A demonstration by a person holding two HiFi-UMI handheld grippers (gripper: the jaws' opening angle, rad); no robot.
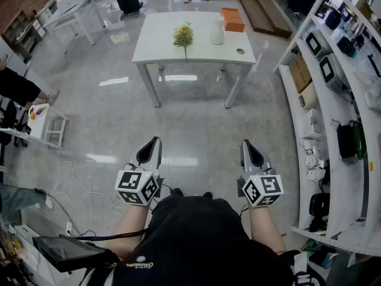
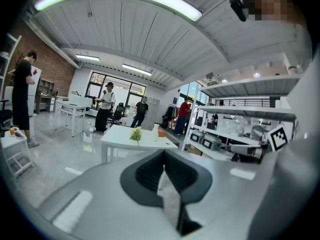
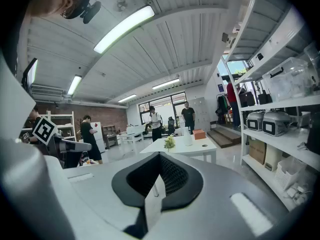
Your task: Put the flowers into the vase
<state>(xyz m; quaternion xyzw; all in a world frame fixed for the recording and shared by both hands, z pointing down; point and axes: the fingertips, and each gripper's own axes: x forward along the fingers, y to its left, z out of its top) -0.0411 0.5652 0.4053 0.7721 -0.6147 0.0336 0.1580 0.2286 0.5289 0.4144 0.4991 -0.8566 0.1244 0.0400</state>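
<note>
A bunch of yellow-green flowers (image 1: 183,36) lies on a white table (image 1: 155,46) far ahead of me, its stem pointing toward me. A white vase (image 1: 216,31) stands upright to the right of it. Both grippers are held near my waist, far short of the table. My left gripper (image 1: 153,142) has its jaws together with nothing between them, and so does my right gripper (image 1: 247,144). The left gripper view shows the flowers (image 2: 135,133) small beyond the shut jaws. In the right gripper view the flowers (image 3: 170,143) and vase (image 3: 188,138) sit above the jaws.
An orange box (image 1: 233,19) sits at the table's far right corner. White shelving (image 1: 333,100) with appliances runs along the right. A small white side table (image 1: 47,127) and floor cables (image 1: 71,183) lie to the left. People stand beyond the table. Glossy floor separates me from the table.
</note>
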